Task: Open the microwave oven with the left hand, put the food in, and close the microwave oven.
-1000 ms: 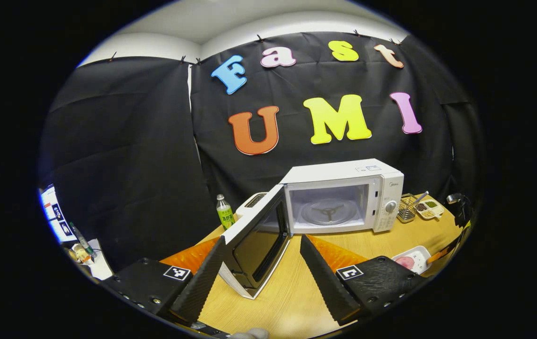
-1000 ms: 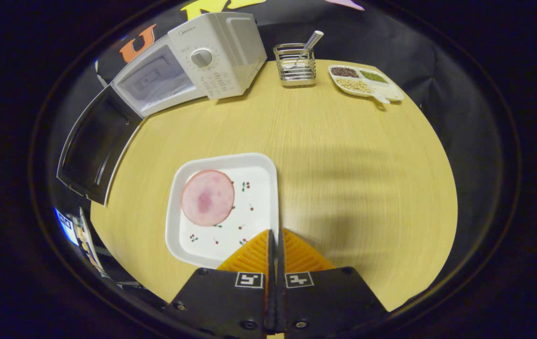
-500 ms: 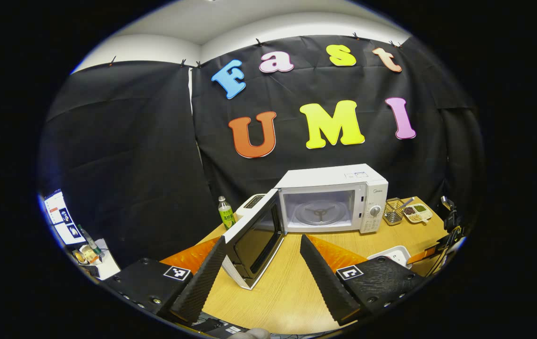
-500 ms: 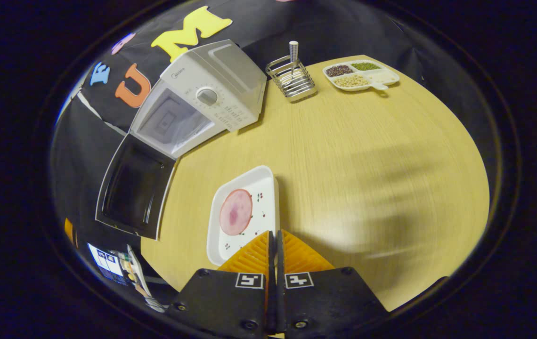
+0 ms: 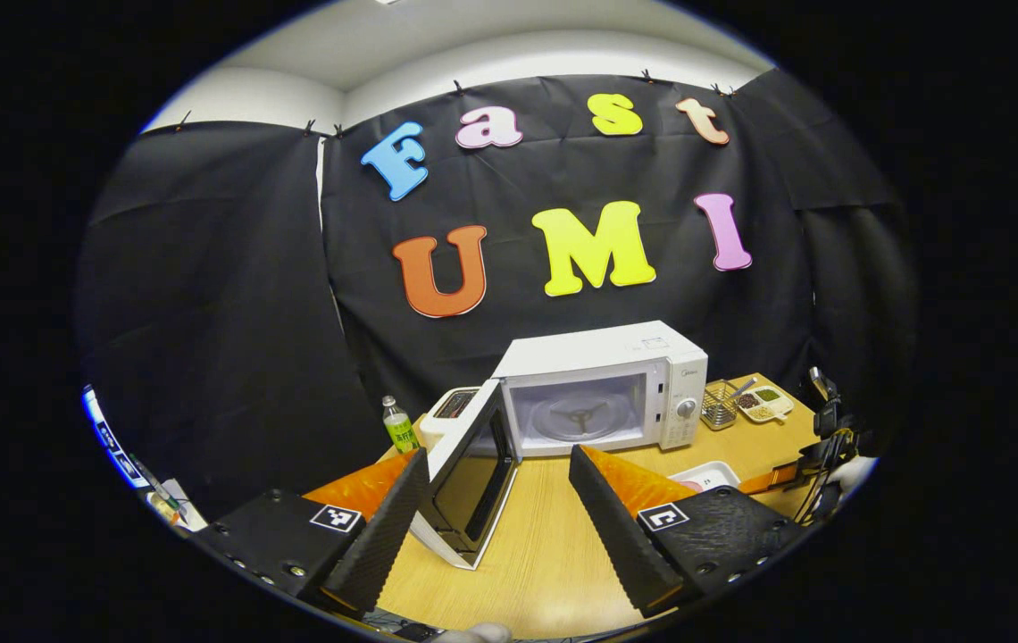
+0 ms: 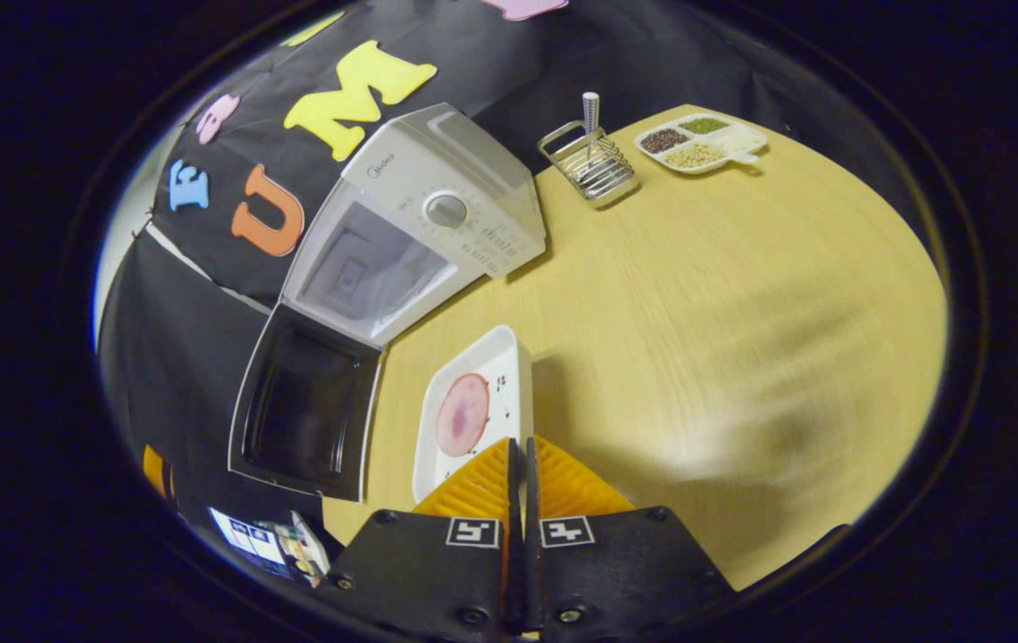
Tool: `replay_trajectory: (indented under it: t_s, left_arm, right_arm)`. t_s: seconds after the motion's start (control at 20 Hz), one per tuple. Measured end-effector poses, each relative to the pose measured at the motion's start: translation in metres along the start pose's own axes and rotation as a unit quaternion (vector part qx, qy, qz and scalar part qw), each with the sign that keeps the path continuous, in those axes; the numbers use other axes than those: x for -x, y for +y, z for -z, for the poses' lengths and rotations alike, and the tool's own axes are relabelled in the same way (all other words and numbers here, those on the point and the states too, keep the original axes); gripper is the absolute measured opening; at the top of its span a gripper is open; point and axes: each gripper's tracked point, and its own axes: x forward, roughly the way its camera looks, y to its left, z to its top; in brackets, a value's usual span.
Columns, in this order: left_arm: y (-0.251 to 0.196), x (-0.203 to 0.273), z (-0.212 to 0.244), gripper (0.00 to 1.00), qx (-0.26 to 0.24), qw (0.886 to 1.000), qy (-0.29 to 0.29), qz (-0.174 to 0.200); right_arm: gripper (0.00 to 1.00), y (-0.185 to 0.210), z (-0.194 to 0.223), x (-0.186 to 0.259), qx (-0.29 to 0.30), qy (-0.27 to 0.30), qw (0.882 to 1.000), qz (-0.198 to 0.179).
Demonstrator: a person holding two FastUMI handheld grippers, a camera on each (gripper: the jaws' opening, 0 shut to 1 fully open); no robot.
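The white microwave [image 5: 603,388] stands at the back of the wooden table [image 5: 554,554], its door [image 5: 464,478] swung wide open to the left and its chamber empty with the turntable showing. My left gripper [image 5: 498,451] hangs open in front of the door, apart from it and holding nothing. In the right gripper view the microwave [image 6: 438,214] and its open door [image 6: 308,406] lie to the upper left. My right gripper [image 6: 522,442] is shut on the near rim of a white plate [image 6: 496,357] that carries a round pink ham slice [image 6: 463,413]. The plate [image 5: 704,473] also sits right of the left gripper.
A wire utensil rack [image 6: 596,165] and a divided dish of beans [image 6: 701,143] stand right of the microwave near the table's back edge. A green bottle [image 5: 399,427] and a small white appliance [image 5: 448,413] sit left of the microwave. Bare tabletop [image 6: 741,313] stretches right of the plate.
The left gripper has drawn back from the microwave, still open. The right gripper, still shut on the plate, has lifted and turned so the microwave sits nearer the middle of its view.
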Motion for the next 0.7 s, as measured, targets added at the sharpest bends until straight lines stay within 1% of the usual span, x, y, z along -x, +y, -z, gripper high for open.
replay_trajectory:
  t_s: [0.2, 0.4, 0.5, 0.55, 0.65, 0.7]
  left_arm:
    - [0.010, -0.009, 0.000, 0.96, -0.011, 1.000, 0.001, 0.016]
    - [0.008, -0.015, 0.000, 0.96, -0.028, 0.999, -0.001, 0.035]
    - [0.005, -0.021, -0.005, 0.96, -0.030, 0.999, -0.015, 0.043]
    - [0.004, -0.025, -0.008, 0.96, -0.032, 0.998, -0.027, 0.043]
    - [-0.002, -0.035, -0.003, 0.96, -0.037, 0.998, -0.030, 0.047]
    - [-0.009, -0.039, -0.001, 0.96, -0.036, 0.997, -0.031, 0.056]
  right_arm:
    - [0.04, 0.018, -0.006, -0.021, -0.016, -0.033, 0.999, -0.003]
    - [0.04, 0.058, -0.011, -0.053, -0.042, -0.074, 0.996, -0.017]
    - [0.03, 0.083, -0.013, -0.070, -0.045, -0.095, 0.994, -0.032]
    - [0.04, 0.094, -0.016, -0.078, -0.054, -0.108, 0.992, -0.037]
    - [0.03, 0.115, -0.023, -0.094, -0.082, -0.134, 0.986, -0.048]
    - [0.04, 0.124, -0.030, -0.103, -0.095, -0.149, 0.983, -0.051]
